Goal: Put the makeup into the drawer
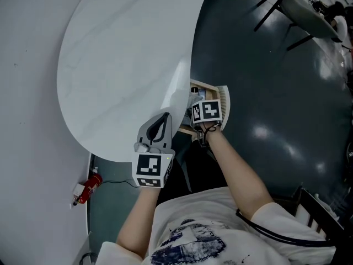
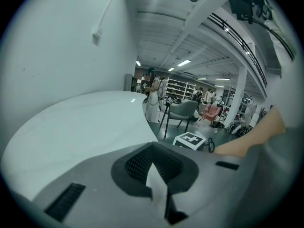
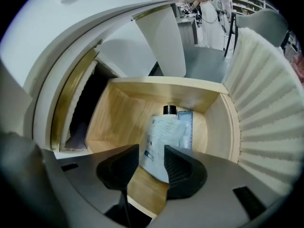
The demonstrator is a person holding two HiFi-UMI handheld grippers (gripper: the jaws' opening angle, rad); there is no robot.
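The wooden drawer (image 3: pixel 142 87) stands pulled out from under the white round table (image 1: pixel 121 65). In it lies a white makeup sachet (image 3: pixel 164 137) with a black cap (image 3: pixel 169 109), next to a pale blue packet (image 3: pixel 186 127). My right gripper (image 3: pixel 151 163) points steeply down into the drawer. Its jaws stand apart around the sachet's near end, and the pads do not press on it. In the head view its marker cube (image 1: pixel 207 111) hides the jaws above the drawer (image 1: pixel 205 85). My left gripper (image 1: pixel 164 117) rests at the table's near edge, shut and empty (image 2: pixel 154 167).
The drawer's fluted white front (image 3: pixel 270 103) curves along its right side. A red object (image 1: pixel 88 187) with a cable lies on the floor by the wall. Black chair legs (image 1: pixel 276 10) stand on the dark floor. A grey chair (image 2: pixel 183 110) and people stand far off.
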